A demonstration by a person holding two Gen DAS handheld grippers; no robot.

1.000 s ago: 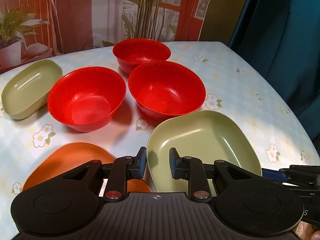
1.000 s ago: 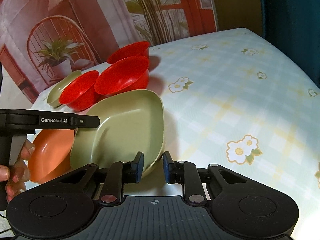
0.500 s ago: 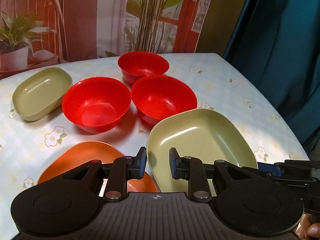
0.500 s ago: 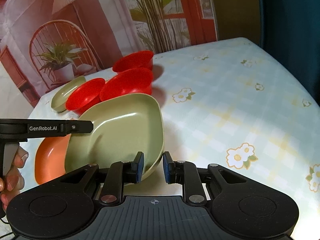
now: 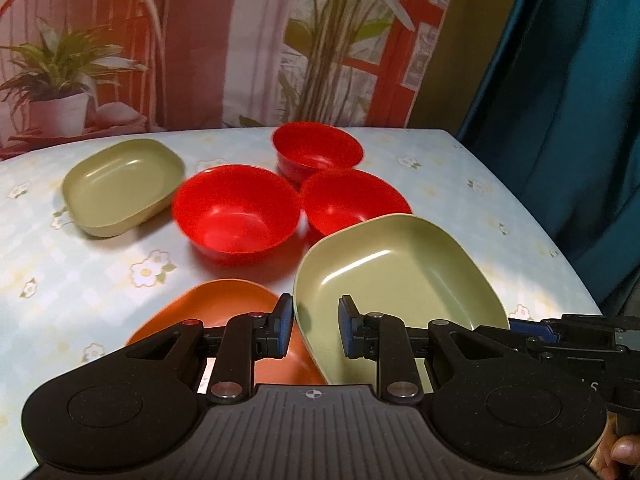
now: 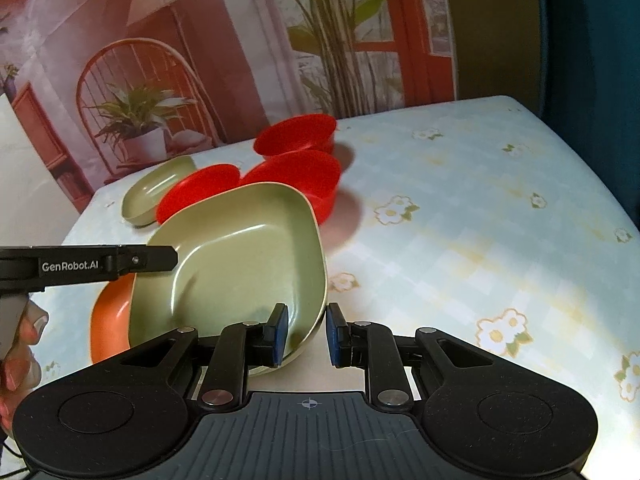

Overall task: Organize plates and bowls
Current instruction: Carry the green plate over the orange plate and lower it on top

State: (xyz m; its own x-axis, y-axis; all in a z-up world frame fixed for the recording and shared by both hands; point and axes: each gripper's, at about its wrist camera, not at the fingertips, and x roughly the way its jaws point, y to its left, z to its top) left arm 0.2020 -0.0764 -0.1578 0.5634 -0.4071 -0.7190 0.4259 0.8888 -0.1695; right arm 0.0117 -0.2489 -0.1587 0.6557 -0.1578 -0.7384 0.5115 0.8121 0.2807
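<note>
A large green plate hangs tilted above the table, held at two sides. My left gripper is shut on its left rim, and my right gripper is shut on its near right rim. In the right wrist view the green plate covers part of an orange plate lying on the table below. The orange plate lies just left of the left fingers. Three red bowls stand grouped behind. A smaller green dish lies at the far left.
The table has a pale checked cloth with flowers, bare on its right half. Its right edge borders a teal curtain. A printed backdrop stands behind the far edge. A person's hand holds the left gripper's handle.
Both grippers have risen and drawn back with the large green plate between them. The plate has lifted off the table and now overlaps the red bowls in the right wrist view.
</note>
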